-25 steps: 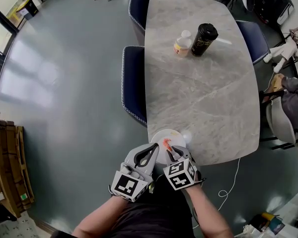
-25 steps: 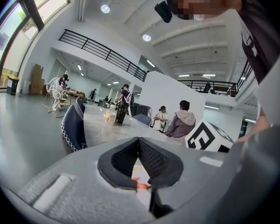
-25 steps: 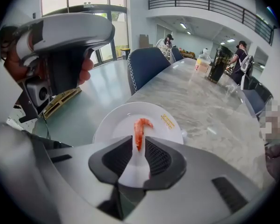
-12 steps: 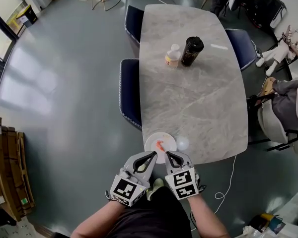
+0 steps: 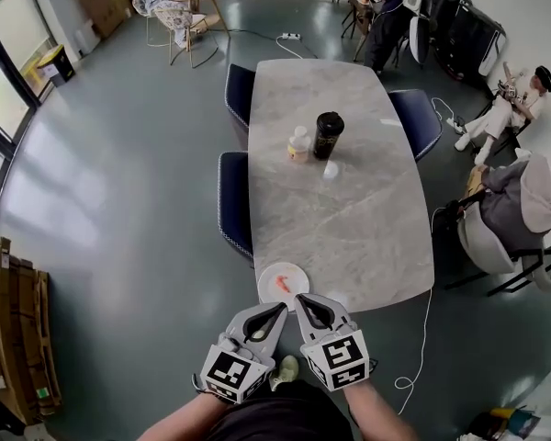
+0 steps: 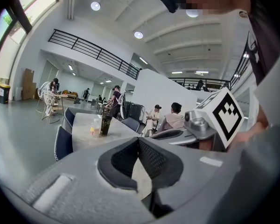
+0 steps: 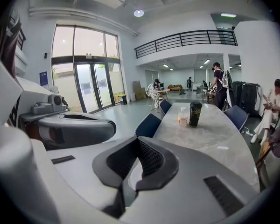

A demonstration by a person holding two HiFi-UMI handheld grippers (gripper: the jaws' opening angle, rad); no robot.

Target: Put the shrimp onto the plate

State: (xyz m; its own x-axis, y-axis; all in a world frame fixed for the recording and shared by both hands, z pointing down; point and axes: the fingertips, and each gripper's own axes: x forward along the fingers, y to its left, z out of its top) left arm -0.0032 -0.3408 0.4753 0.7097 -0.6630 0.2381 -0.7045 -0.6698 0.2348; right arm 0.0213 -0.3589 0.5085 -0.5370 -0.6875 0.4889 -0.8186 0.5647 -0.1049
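So the shrimp [image 5: 282, 284] is sat on the white plate [image 5: 269, 272] already, a small orange-red bit roughly in the middle of it. The plate is parked right at the near edge of the grey marble table [image 5: 349, 228], a bit towards its left corner. Both tools are held side by side just off that near edge, tips aimed at the plate's near rim. The left gripper [image 5: 283, 307] is seen with its jaws pressed together at the tips and nothing caught between them, only a pale sliver of surface showing through the gap lower down. Same story for the right gripper [image 5: 299, 298]: jaws closed tip to tip, nothing pinched. Whether the right tip actually touches the plate can't be made out from above, it's just very close. Neither tool is on the shrimp. Further up the table, well apart from the plate, a tall black cup [image 5: 327, 136] is stood upright with a small clear bottle [image 5: 298, 143] just beside it on the left. Dark blue chairs [image 5: 231, 205] are tucked in along the left side, and one more is seen at the far right. A person in a light hoodie [image 5: 523, 200] is seated off to the right of the table.
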